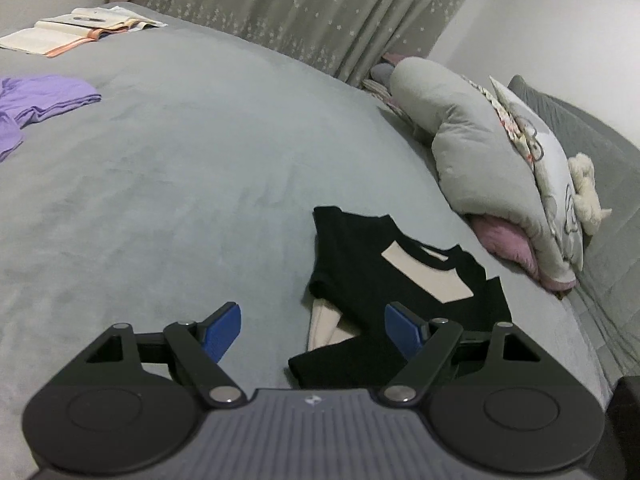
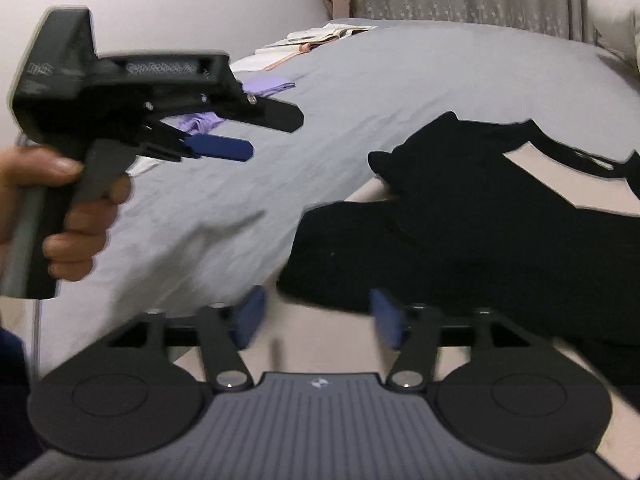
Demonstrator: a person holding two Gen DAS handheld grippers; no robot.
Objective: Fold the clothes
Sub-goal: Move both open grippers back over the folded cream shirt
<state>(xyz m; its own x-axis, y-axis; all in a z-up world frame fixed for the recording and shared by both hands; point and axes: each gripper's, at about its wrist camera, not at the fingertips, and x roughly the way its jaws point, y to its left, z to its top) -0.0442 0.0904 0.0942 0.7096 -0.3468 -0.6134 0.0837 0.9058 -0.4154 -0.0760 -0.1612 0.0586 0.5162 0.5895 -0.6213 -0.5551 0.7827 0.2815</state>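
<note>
Nearest to the left wrist camera is the left gripper (image 1: 313,330), with its two blue fingers (image 1: 222,332) spread wide apart and nothing between them; it hangs above the grey bed cover (image 1: 180,184). The black T-shirt (image 1: 392,280) with a cream patch lies crumpled on the cover at about 3 o'clock from the gripper's middle, and the right finger stands in front of its lower edge, though I cannot tell if they touch. A purple garment (image 1: 44,98) lies well apart at 10 o'clock, and an open book (image 1: 76,32) is further back at 11 o'clock. Grey pillows (image 1: 492,152) are piled at 2 o'clock, near a curtain (image 1: 320,12) with small stars. In the right wrist view the right gripper (image 2: 318,318) is also wide open and holds nothing, with the black T-shirt just ahead at 1 o'clock. At 10 o'clock there a hand (image 2: 56,216) grasps the handle of the left gripper, seen from its side above the cover
</note>
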